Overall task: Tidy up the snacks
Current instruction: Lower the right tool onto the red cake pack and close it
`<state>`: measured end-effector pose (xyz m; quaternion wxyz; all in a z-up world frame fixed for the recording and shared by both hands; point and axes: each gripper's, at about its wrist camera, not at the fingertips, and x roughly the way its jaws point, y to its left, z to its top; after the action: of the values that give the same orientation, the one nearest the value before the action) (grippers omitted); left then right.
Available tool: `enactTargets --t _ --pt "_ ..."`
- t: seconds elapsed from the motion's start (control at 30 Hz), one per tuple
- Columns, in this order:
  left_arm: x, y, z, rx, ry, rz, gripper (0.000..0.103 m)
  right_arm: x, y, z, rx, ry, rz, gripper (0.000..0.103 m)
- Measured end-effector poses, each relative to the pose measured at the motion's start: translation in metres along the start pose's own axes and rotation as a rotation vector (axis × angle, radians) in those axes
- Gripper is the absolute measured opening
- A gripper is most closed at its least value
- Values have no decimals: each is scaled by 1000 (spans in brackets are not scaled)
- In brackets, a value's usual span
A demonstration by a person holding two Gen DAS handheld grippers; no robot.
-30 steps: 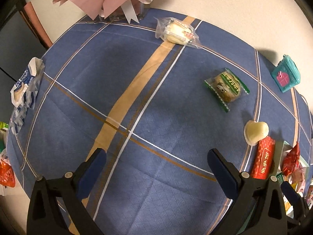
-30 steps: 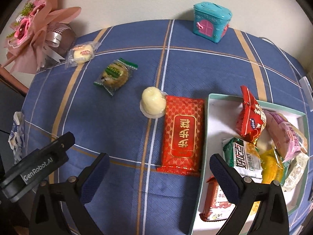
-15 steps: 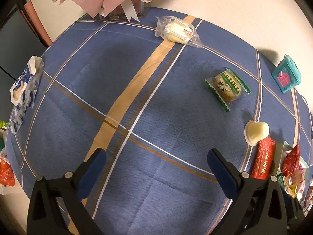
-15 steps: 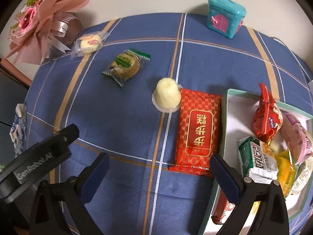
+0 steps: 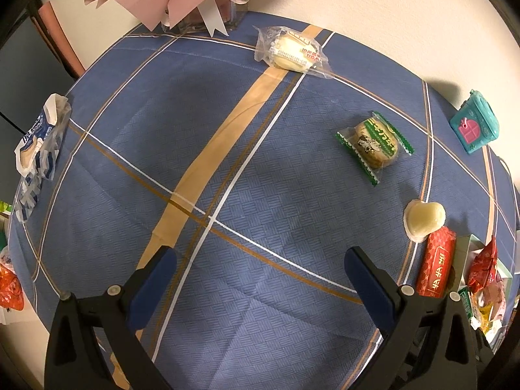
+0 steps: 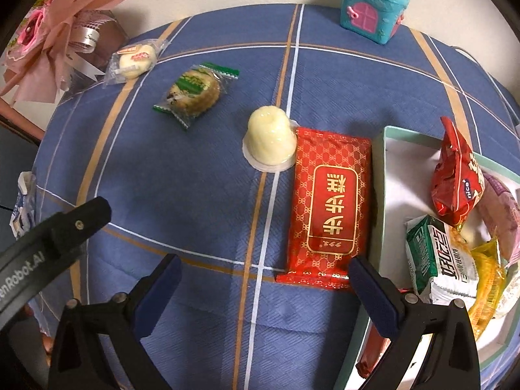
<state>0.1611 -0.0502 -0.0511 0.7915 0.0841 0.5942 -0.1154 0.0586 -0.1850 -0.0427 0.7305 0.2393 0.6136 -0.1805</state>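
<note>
Two grippers, left gripper and right gripper, both spread apart (nothing held); red packet centre frame beside box, jelly cup touching its top corner

The left tongs are matte black plastic, each arm a triangular frame with an open cut-out. A small silver screw sits near the top of each arm. The fingers carry dark blue, flat, rounded pads on their inner faces. The right tongs are built alike: black frames, silver screws, blue pads. In the right wrist view, the left tool's black body bears white lettering, "GenRobot.AI", partly cut off.
</note>
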Motion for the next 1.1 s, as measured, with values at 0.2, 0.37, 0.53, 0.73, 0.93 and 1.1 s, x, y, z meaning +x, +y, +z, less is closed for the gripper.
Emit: enactTargets --t 0.2,0.37,0.53,0.73,0.93,1.1 --pt "0 -1 1 2 0 -3 103 1 -6 1 11 -6 -9 103" --pt "0 -3 1 7 1 -3 103 0 -9 1 15 -8 3 103" --pt "-3 -1 1 0 -4 -12 103 -7 -25 3 52 -16 63 103" --pt "-4 -1 3 -6 1 -37 103 -10 -31 3 61 -17 47 103" --pt "-2 0 5 -12 8 -58 103 -12 -38 1 69 -28 10 103" --pt "0 1 6 -17 13 -67 103 -7 -30 3 38 -57 -67 103"
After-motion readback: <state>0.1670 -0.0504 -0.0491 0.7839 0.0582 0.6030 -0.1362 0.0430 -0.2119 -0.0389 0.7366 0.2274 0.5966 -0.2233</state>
